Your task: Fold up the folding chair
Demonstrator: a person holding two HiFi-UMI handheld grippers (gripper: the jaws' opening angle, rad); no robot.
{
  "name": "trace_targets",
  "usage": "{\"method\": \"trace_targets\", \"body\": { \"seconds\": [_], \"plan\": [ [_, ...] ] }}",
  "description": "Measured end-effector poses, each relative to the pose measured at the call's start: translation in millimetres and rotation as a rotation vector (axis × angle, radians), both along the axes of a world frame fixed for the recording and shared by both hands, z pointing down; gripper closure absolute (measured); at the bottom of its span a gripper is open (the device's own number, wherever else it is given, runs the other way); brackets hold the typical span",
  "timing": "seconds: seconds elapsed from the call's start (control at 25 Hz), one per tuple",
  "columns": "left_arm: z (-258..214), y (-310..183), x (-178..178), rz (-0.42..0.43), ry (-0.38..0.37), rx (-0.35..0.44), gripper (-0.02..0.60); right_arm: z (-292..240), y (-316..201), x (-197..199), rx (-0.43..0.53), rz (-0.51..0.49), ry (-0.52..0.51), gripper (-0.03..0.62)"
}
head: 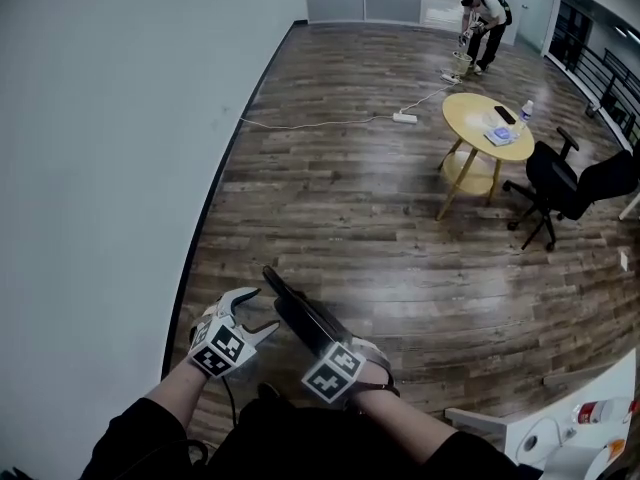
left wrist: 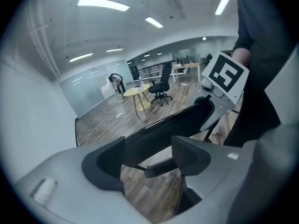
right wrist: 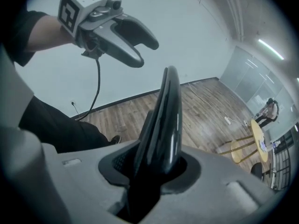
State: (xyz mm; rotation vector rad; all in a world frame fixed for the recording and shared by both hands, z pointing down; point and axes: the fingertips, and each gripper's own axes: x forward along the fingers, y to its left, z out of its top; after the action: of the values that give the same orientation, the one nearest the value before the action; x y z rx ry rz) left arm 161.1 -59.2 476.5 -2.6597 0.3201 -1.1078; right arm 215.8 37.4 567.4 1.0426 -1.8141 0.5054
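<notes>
The folding chair (head: 300, 308) shows as a slim, glossy black panel standing on edge over the wood floor. My right gripper (head: 322, 340) is shut on its near end; in the right gripper view the pads (right wrist: 156, 164) clamp the black panel (right wrist: 168, 111), which rises away from them. My left gripper (head: 262, 310) hangs just left of the panel with its jaws open and empty. In the left gripper view the open jaws (left wrist: 147, 160) frame the chair (left wrist: 173, 122) beyond them without touching it. The right gripper view shows the left gripper (right wrist: 145, 52) raised at upper left.
A white wall (head: 100, 168) runs close along the left. Farther off stand a round yellow table (head: 487, 126), a black office chair (head: 560, 183), and a power strip (head: 404, 118) with a white cable. A person (head: 485, 23) works at the far end. A white desk (head: 570, 433) is at lower right.
</notes>
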Motion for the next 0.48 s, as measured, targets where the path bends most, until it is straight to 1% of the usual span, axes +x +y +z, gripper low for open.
{"method": "trace_targets", "body": {
  "seconds": [0.08, 0.16, 0.24, 0.36, 0.48],
  "plan": [
    [-4, 0, 7, 0.124, -0.077, 0.098, 0.264, -1, 6, -3, -0.007, -0.009, 0.0, 0.48],
    [-5, 1, 16, 0.277, -0.151, 0.194, 0.253, -4, 9, -3, -0.007, -0.006, -0.001, 0.479],
    [0, 1, 23, 0.432, -0.218, 0.263, 0.236, -6, 11, -2, -0.006, 0.011, -0.005, 0.48],
    [11, 5, 33, 0.645, -0.283, 0.311, 0.227, -8, 14, 3, -0.003, 0.058, -0.006, 0.501],
    [24, 14, 43, 0.841, -0.309, 0.322, 0.225, -9, 17, 10, -0.005, 0.088, -0.006, 0.511]
  ]
}}
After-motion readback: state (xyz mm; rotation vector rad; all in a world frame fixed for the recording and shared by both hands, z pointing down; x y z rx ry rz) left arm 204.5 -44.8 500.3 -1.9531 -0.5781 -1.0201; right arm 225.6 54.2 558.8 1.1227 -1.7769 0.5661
